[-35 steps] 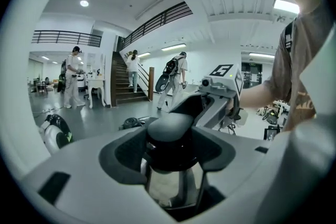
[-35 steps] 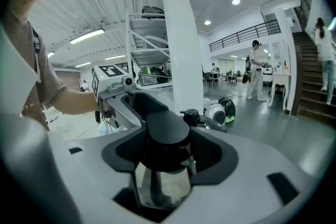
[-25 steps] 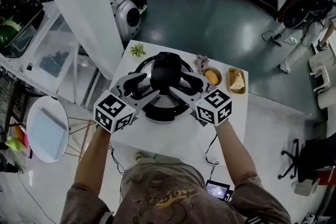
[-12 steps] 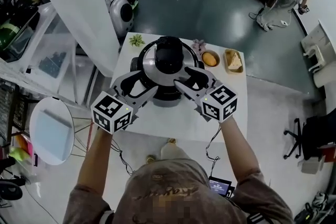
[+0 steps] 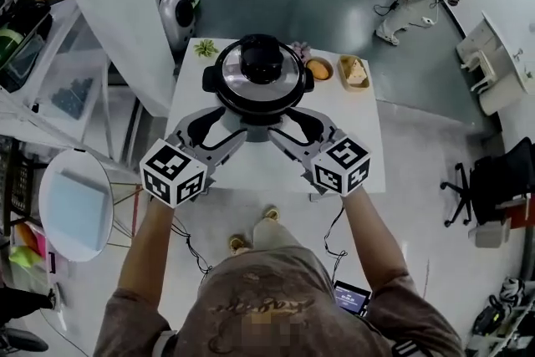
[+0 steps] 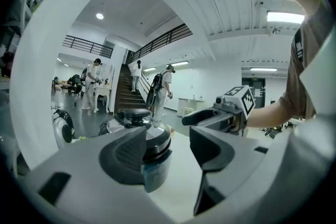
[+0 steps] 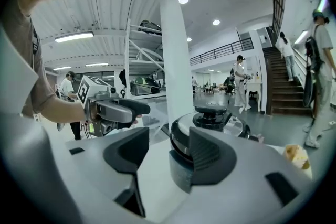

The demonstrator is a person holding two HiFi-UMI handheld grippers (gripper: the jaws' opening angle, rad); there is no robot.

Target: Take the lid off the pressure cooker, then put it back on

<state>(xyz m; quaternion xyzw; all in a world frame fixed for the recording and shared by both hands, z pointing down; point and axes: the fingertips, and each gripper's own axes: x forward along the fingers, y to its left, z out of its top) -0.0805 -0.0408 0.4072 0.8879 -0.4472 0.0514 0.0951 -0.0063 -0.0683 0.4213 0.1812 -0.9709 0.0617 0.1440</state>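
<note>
Table [image 5: 361, 148]: white, and it runs under and ahead of both my jaw pairs.
Pressure cooker [image 5: 258, 116]: stands on the table just past my tips, in the gap between my two grippers. None of my pads touch it.
Lid [image 5: 288, 84]: sits on the pot and looks level and seated. It is ahead of my tips and a little above them.
Left gripper [image 5: 219, 128]: jaws spread wide and holding nothing. In its own view only bare tabletop shows between the pads, and the pot shows partly behind the left-hand pad.
Right gripper [image 5: 299, 128]: also released and empty, with bare table between the pads. The pot rises behind its right-hand pad.
Knob [image 5: 261, 59]: black, in the middle of the lid, further ahead than the rim nearest my tips.
Side handle [image 5: 211, 80]: a black lug on the pot, ahead of my left tips.
Small things: a tray [image 5: 354, 72] with a pale wedge, a bowl [image 5: 318, 68] of something orange and a little plant [image 5: 206, 48], all beyond the pot and well clear of my jaws.
Progress: the lid is on and I hold nothing. That fits either the start or the finish, and I cannot tell which. If it is the start, gripping, lifting and reseating the lid all remain.
</note>
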